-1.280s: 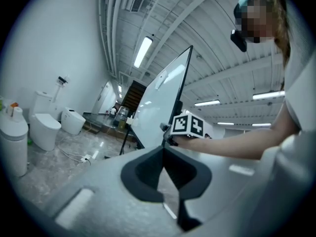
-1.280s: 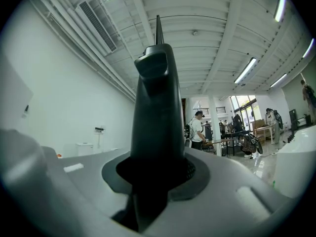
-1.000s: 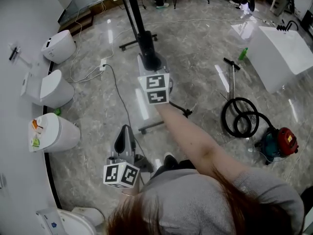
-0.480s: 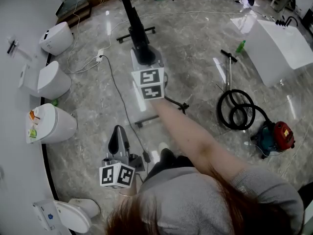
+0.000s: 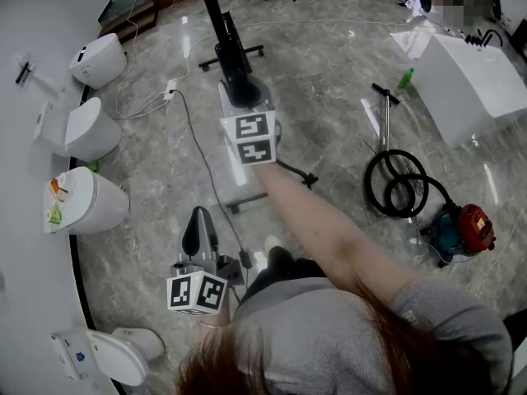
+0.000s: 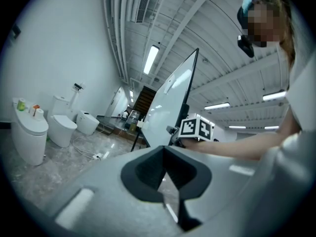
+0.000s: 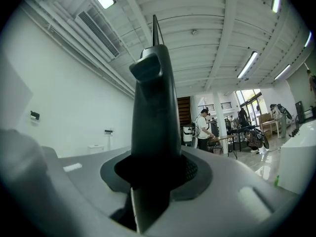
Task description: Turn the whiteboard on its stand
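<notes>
From above, the whiteboard (image 5: 221, 31) shows edge-on as a dark bar running from the top of the head view down to my right gripper (image 5: 244, 99). My right gripper's jaws have just been opening, and the board's dark frame (image 7: 155, 107) still stands upright between them, filling the gap. The left gripper view shows the board's white face (image 6: 170, 98) tilted, with the right gripper's marker cube (image 6: 196, 128) at its lower edge. My left gripper (image 5: 198, 230) hangs lower and nearer to me, apart from the board, its fingers together with nothing held.
Three toilets (image 5: 92, 58) (image 5: 78, 130) (image 5: 86, 206) line the left wall. A cable and power strip (image 5: 173, 94) lie by the stand's foot bar (image 5: 284, 175). To the right are a black hose (image 5: 403, 192), a red vacuum (image 5: 471, 229) and a white tub (image 5: 473, 76). People stand far back (image 7: 202, 127).
In the head view both grippers have shifted slightly left. The right one stays on the board's end and moves with it. The left one remains free.
</notes>
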`<state>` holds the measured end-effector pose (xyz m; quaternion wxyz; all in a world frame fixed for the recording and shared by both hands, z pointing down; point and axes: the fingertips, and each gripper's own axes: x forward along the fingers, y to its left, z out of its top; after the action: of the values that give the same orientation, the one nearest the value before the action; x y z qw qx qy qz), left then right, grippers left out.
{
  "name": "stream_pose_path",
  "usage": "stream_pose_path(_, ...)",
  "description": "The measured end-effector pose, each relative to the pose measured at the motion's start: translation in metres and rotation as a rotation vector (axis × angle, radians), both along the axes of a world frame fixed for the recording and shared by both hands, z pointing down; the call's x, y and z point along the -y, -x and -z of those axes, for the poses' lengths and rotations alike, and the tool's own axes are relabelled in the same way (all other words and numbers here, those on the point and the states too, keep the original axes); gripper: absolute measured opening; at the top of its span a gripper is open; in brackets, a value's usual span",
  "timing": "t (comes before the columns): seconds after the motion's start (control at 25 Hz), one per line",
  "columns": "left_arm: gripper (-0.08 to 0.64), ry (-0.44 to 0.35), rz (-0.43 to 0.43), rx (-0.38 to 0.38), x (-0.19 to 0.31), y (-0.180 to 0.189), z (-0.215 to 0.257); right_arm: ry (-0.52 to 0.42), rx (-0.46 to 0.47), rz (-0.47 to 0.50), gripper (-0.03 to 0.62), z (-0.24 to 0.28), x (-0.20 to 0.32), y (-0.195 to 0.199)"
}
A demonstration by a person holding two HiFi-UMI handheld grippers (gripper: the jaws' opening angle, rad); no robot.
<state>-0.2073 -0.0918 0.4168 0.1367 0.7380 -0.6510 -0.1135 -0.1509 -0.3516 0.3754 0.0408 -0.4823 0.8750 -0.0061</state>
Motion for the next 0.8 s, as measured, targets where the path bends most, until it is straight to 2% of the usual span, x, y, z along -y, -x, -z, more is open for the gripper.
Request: stream_pose_path(0.8, -0.005, -0.016, -0.016, -0.009, -0.027, -0.023, 0.002, -0.004, -0.005, 0.0, 0.141, -0.001, -0.041, -0.008)
